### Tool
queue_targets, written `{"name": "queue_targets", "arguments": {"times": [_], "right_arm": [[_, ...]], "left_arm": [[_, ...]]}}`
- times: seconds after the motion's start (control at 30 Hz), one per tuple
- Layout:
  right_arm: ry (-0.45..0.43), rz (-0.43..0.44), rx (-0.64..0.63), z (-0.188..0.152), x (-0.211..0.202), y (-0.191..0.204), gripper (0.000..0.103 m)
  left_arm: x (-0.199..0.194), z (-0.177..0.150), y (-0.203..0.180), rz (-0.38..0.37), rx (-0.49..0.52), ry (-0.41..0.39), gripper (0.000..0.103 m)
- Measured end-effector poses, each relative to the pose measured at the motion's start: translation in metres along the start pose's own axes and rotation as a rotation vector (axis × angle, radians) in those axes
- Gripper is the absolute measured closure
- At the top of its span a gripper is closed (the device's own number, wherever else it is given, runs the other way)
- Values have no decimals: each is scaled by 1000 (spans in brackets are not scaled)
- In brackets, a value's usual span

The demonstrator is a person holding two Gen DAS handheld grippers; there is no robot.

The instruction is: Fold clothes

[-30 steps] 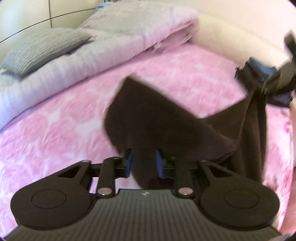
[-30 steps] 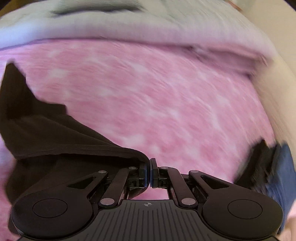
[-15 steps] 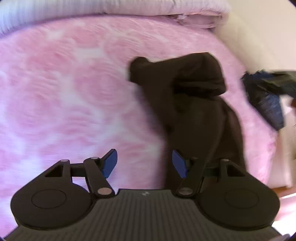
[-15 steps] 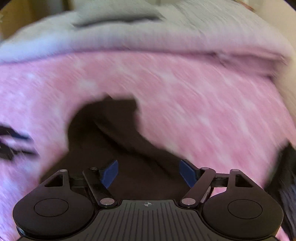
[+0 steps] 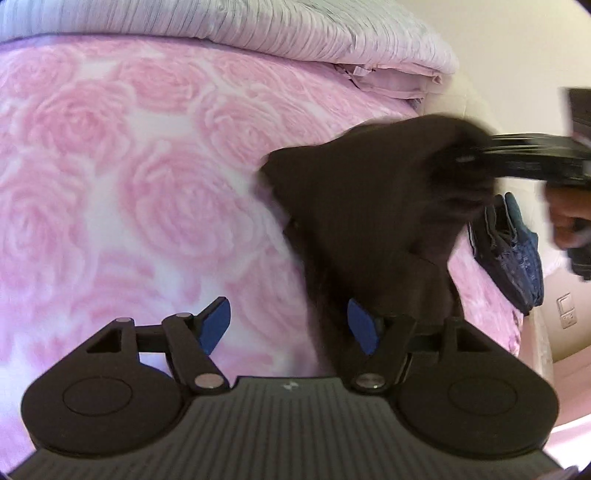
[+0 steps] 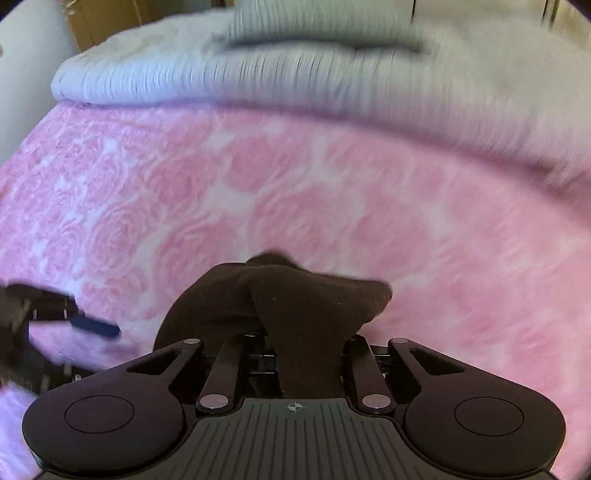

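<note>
A dark brown garment (image 5: 369, 206) lies bunched on the pink rose-patterned bedspread (image 5: 110, 184). My left gripper (image 5: 286, 306) hovers low over its left edge. Its jaws are opening and nothing is pinched between the blue pads (image 5: 216, 325). In the right wrist view the garment (image 6: 295, 299) drapes over my right gripper (image 6: 295, 354) and hides its pads. The jaws are closing, drawn close together on the cloth. The left wrist view shows the right gripper (image 5: 476, 158) lifting a peak of the garment. A left gripper finger (image 6: 96, 326) shows at the left edge.
A folded grey-lilac quilt (image 5: 258, 33) lies along the far side of the bed (image 6: 295, 74). A dark blue garment (image 5: 517, 258) sits at the bed's right edge, near a hand (image 5: 565, 218). Past that edge stands a cream wall with a socket (image 5: 565, 306).
My left gripper let go of the dark garment, opened wide and sank toward the bed. My right gripper opened, dropped the cloth, then closed on it again and shifted sideways.
</note>
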State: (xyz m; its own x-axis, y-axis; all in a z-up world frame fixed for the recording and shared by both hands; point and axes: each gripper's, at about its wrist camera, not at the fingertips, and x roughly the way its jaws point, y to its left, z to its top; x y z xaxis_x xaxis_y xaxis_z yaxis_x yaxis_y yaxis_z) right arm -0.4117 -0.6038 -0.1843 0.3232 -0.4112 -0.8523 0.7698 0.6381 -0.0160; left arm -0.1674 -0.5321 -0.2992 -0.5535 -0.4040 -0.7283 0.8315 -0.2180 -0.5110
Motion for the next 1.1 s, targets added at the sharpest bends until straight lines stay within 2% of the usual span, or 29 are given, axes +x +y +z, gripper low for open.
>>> {"name": "queue_targets", "arguments": {"times": [0.1,0.2,0.33,0.4,0.43,0.47,0.5,0.53,0.57,0.67,0.73,0.87,0.97,1.1], "right_arm": [[-78,-142,57,-14,-49,-23,92],[-104,-287,139,-38,-85,-51,92],[-78,-364,227,-79,-109,-76,93],[-71,-374,262,-94,-115,-79,93],[-68,-373,276,-101,-117,-80,93],[-68,-371,285,-106,-118,-80,93],[-69,-368,291,-109,-121,-80,93],[-75,-361,292,-111,-124,-79,93],[-82,-352,291,-111,-126,-76,93],[-119,-319,266,-103,-135,-67,93],[-157,-283,247,-95,-146,-61,93],[-253,-177,194,-75,-177,-34,93],[-353,-113,95,-59,-213,5,94],[-458,-45,58,-46,-255,53,94]], "left_arm": [[23,14,-7,-35,30,21,36],[51,18,-26,-67,70,67,36],[87,23,-55,-96,123,128,36],[102,25,-68,-45,140,161,37],[110,26,-73,-10,147,182,46],[117,26,-77,16,158,198,71],[120,25,-82,34,180,205,81],[118,24,-86,46,202,200,96],[111,22,-90,52,225,180,100],[61,22,-83,91,224,78,101],[6,23,-66,117,171,-1,101],[-119,33,-43,248,110,-168,101],[-230,35,-39,363,125,-312,101],[-346,32,-55,444,193,-441,101]]}}
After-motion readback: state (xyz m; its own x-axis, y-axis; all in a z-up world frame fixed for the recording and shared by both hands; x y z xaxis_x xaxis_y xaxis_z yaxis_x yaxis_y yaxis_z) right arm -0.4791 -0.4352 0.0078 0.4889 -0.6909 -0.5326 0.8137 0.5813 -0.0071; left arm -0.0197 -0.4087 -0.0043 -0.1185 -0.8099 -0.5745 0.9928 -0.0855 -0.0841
